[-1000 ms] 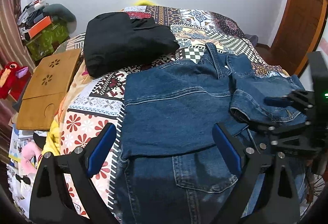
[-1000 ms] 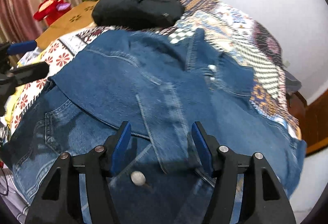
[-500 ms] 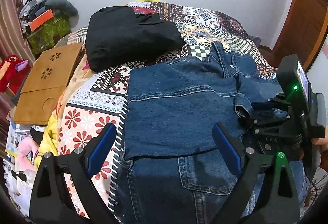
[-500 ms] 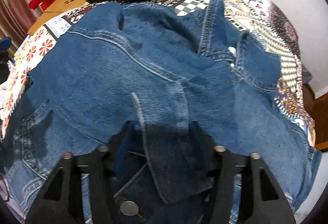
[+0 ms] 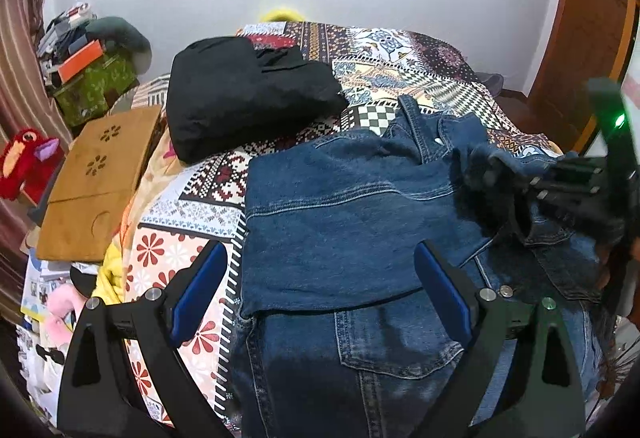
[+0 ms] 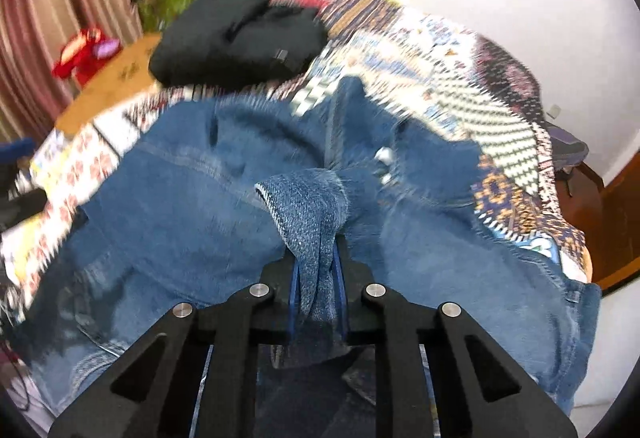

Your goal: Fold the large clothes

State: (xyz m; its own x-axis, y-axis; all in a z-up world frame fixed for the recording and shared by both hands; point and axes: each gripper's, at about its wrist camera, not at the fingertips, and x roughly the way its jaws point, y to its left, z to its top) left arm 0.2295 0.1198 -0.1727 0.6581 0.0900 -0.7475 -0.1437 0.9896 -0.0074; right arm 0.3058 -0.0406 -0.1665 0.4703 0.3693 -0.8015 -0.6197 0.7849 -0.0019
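Blue denim jacket (image 5: 352, 222) spread on patchwork-quilted bed (image 5: 400, 53), near its front edge. Right gripper (image 6: 316, 278) closing, pads pinching bunched denim sleeve cuff (image 6: 312, 205), lifted off jacket. Left gripper (image 5: 320, 290) hovering wide open above jacket's hem. Folded black garment (image 5: 244, 93) farther back; brown wooden board (image 5: 96, 181) beside bed.

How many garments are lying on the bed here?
2. A denim jacket spread across the near part of the bed, its sleeve pinched in the right tool, and a folded black garment behind it. Others may be hidden.
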